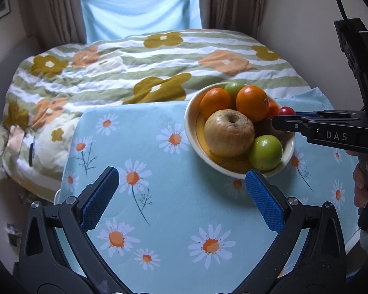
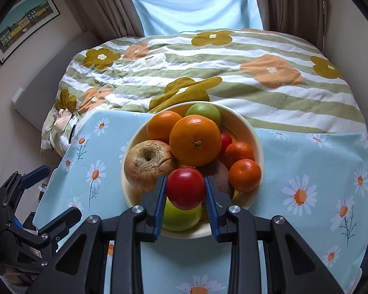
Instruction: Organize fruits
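Fruit sorting at a bedside counter draped in a daisy-print cloth: the right gripper pinches a small red fruit between its blue-padded fingers, holding it over the near side of a cream bowl already heaped with produce. Inside the bowl sit a wrinkled apple, a large orange, a second orange behind it, two small mandarins to the right, and a green fruit directly under the red one. The left gripper hangs apart from the action, fingers spread wide over bare cloth just short of the bowl's rim, holding nothing. Whether the red fruit is going in or coming out cannot be read from this instant; the heaped bowl suggests it is being added. To do that well, the carrier would want to lower it into a hollow, likely the pocket between the apple, the green fruit and the nearer mandarin, before easing the fingers apart, since a round fruit let go on top of another may roll over the rim. The free gripper could steady the bowl's near edge. A striped, flowered quilt covers the bed beyond.
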The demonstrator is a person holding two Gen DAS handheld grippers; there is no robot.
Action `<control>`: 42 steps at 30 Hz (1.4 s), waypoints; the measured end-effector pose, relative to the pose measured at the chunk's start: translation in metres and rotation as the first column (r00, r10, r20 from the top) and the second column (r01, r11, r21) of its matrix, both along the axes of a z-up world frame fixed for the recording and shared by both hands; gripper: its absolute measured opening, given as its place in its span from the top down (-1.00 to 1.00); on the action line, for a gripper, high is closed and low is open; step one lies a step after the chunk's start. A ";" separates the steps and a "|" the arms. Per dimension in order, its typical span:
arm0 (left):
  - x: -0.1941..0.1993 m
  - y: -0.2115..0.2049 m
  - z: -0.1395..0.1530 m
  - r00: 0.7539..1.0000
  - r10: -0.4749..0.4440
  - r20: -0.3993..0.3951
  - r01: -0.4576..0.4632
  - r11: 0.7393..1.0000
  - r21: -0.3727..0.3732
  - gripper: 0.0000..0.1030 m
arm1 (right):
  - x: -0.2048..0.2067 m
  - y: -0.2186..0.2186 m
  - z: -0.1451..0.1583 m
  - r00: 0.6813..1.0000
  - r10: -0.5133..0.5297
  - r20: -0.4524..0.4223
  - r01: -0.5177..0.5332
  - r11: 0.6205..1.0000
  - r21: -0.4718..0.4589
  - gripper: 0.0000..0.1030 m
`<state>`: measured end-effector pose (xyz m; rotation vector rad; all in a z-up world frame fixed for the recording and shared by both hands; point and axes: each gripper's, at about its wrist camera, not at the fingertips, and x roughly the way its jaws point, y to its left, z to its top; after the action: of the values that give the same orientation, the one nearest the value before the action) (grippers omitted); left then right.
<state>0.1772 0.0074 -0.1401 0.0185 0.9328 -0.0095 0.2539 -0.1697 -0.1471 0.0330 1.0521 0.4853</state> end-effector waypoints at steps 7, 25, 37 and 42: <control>-0.011 0.012 -0.012 0.999 0.048 -0.019 -0.049 0.998 -0.031 -1.00 | 0.006 0.009 -0.010 1.000 -0.003 -0.007 0.003 1.000 0.003 0.45; -0.023 0.016 -0.008 0.996 0.091 -0.005 -0.091 0.996 -0.019 -1.00 | -0.006 0.005 -0.002 0.998 0.006 0.066 -0.005 1.000 -0.012 -0.87; -0.061 -0.008 0.079 0.983 0.100 0.157 -0.107 0.994 0.037 -1.00 | -0.063 -0.032 0.076 0.975 -0.020 0.221 0.027 0.999 -0.028 -0.88; -0.081 -0.014 0.114 0.970 0.114 0.216 -0.124 0.992 0.035 -1.00 | -0.099 -0.053 0.114 0.951 -0.079 0.298 0.092 0.995 -0.030 -0.99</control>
<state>0.0957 -0.0063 -0.0256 0.0079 0.7169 0.1244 0.1546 -0.2224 -0.0331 -0.0322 0.7621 0.3747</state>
